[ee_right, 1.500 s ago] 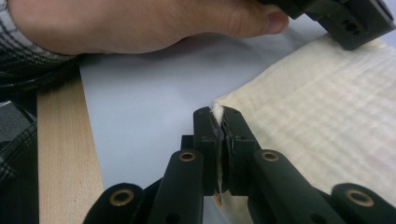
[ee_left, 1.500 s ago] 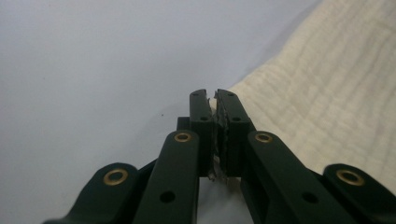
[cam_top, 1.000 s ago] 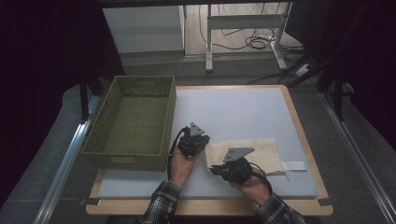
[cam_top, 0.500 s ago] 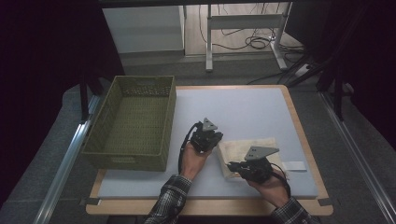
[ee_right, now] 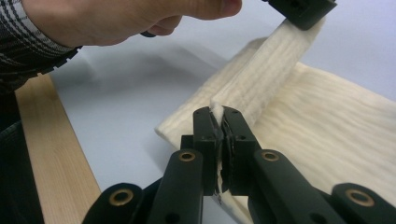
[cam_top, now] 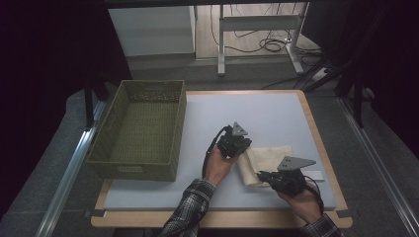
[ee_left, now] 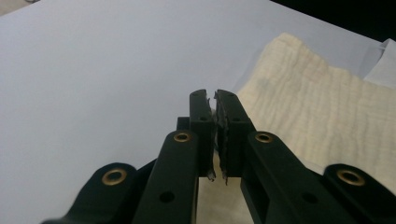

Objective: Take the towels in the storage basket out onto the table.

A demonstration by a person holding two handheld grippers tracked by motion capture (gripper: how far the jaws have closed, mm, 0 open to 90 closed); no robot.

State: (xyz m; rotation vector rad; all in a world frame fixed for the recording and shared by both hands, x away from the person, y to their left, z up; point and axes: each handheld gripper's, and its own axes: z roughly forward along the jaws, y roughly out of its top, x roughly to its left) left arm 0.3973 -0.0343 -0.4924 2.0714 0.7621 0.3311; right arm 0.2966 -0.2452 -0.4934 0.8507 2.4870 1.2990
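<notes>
A cream cloth (cam_top: 269, 158) lies on the pale mat at the table's front right, its left edge lifted. My left gripper (cam_top: 242, 149) is shut on that edge at the far corner; in the left gripper view a bit of cloth (ee_left: 322, 102) sits between the closed jaws (ee_left: 215, 114). My right gripper (cam_top: 263, 175) is shut on the near corner of the same edge. In the right gripper view the cloth (ee_right: 336, 140) bunches between its jaws (ee_right: 219, 122), and a taut strip runs up to the left gripper (ee_right: 301, 10) under a hand (ee_right: 116, 18).
An olive woven basket (cam_top: 175, 129), with nothing inside, stands on the left of the table. A small white label (cam_top: 315, 175) lies right of the cloth. The wooden table edge (ee_right: 51, 154) runs close along the front. Bare mat (cam_top: 257, 111) stretches behind the cloth.
Both hands have moved right with the cloth's left edge held. The cloth, spread wide before, now covers less of the mat as that edge comes over it.
</notes>
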